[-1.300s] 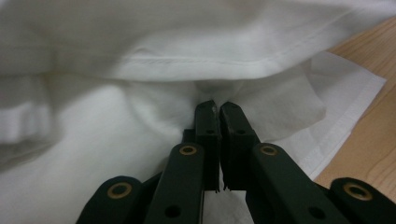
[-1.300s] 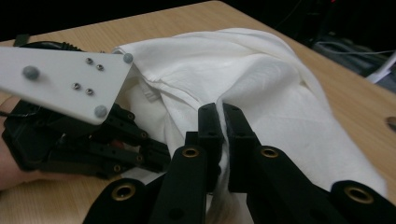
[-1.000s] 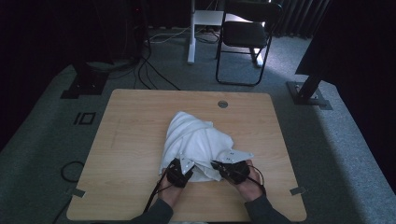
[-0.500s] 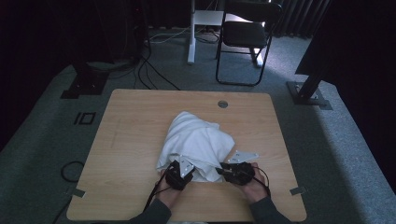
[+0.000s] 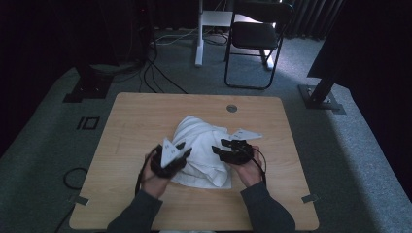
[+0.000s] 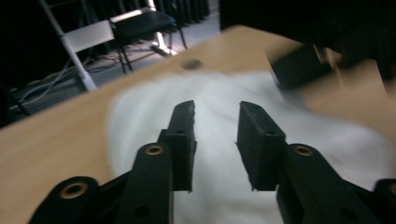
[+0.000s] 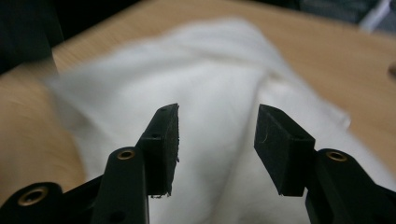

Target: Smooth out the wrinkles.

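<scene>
Both grippers, left and right, have just been opening and now hang released, nothing between their jaws, lifted off the one white towel they gripped a second ago. It lies bunched near the table's front edge, seemingly set down after a fold.

We see the towel bunched on the near middle of the desk. Our left gripper sits at its left edge, our right gripper at its right edge. A grommet hole lies far of the towel. Beyond the desk's far edge stands a chair.
</scene>
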Demonstrator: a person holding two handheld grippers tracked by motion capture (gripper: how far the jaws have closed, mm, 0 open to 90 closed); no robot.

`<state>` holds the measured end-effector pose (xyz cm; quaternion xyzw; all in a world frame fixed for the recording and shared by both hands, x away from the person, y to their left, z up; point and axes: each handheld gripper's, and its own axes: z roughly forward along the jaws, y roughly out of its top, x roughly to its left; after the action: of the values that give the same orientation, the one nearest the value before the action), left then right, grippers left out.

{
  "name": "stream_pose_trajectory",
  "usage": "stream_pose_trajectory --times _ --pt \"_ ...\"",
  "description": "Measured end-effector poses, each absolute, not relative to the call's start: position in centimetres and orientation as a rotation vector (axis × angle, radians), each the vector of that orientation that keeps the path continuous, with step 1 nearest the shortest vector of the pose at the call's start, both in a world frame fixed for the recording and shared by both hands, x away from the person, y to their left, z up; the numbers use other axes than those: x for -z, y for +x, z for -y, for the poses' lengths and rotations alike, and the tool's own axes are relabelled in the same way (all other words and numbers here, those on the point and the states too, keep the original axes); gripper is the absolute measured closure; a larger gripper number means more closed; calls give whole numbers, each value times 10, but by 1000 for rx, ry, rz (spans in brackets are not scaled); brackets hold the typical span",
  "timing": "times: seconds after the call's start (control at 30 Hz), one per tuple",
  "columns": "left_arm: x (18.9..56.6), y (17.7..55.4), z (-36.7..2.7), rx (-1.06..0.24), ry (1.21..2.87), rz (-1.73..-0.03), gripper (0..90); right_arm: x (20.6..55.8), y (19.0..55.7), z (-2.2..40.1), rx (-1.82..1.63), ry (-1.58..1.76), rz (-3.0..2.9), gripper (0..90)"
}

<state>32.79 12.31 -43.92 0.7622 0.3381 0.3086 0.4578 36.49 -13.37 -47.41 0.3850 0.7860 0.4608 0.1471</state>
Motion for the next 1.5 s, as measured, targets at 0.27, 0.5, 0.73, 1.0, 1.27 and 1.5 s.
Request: stream_pose_trajectory --times 0.27,0.5,0.73,1.0,1.27,1.5 --pt "444 441 -116 -725 1969 -930 587 502 378 121 -1238 1184 -2284 775" --pt "472 484 -94 -570 2095 -995 487 501 374 117 -1211 1091 -2309 884" --pt "485 487 -91 -553 2214 -1016 887 497 369 118 -1196 1033 -2304 892" --pt "478 483 -97 -611 2204 -1057 900 482 336 140 -1198 932 -2276 895" --pt "477 477 -108 -631 2182 -1080 900 506 297 170 -1130 892 -2364 897" --pt "468 447 -100 -712 2160 -996 696 524 302 170 -1059 955 -2388 676"
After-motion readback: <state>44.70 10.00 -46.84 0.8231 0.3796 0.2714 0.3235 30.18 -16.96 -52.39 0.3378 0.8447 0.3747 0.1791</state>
